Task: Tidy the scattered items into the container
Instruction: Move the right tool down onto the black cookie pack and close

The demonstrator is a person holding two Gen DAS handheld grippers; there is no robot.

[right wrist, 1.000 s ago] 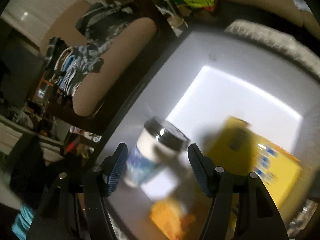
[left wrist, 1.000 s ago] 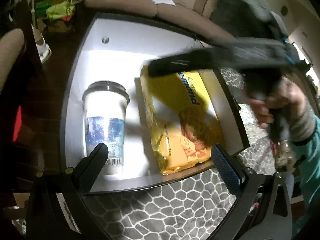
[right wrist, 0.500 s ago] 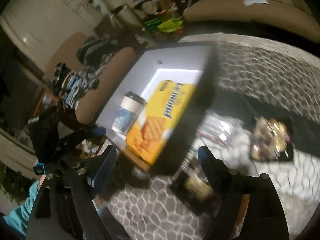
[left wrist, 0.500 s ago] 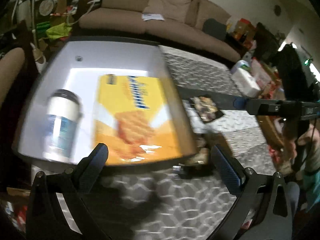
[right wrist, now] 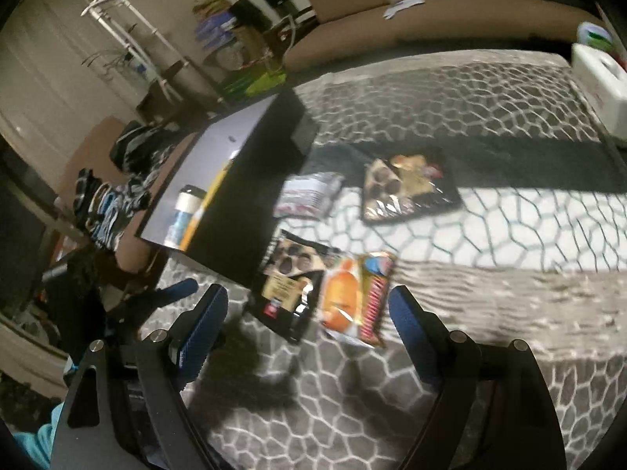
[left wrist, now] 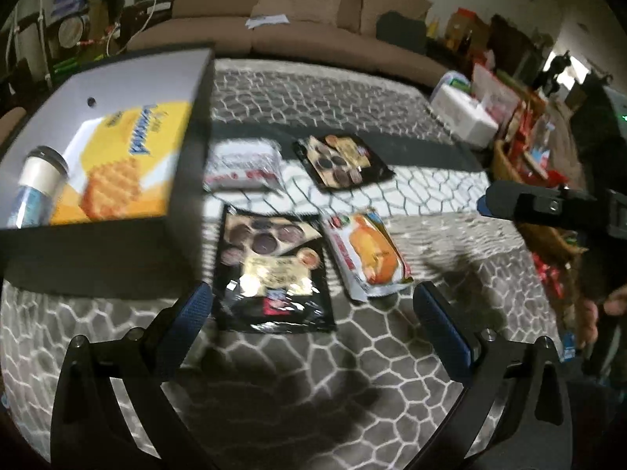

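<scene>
A black box (left wrist: 98, 258) with a white inside stands on the patterned rug and holds a yellow cracker pack (left wrist: 117, 164) and a white cup (left wrist: 35, 184); the box also shows in the right wrist view (right wrist: 250, 203). On the rug beside it lie a black cookie pack (left wrist: 270, 270), an orange snack pack (left wrist: 368, 254), a second black cookie pack (left wrist: 341, 160) and a white-and-red pack (left wrist: 243, 164). My left gripper (left wrist: 313, 313) is open and empty above the near cookie pack. My right gripper (right wrist: 309, 313) is open and empty above the cookie pack (right wrist: 290, 286) and orange pack (right wrist: 352, 297).
A brown sofa (left wrist: 274, 19) runs along the far side of the rug. A white box (left wrist: 466, 113) and red packages (left wrist: 521, 117) stand at the right edge. Clothes lie on a chair (right wrist: 106, 196) left of the box.
Both grippers have pulled back from over the box, so the rug and its scattered packs have come into view. Both stay open and empty.
</scene>
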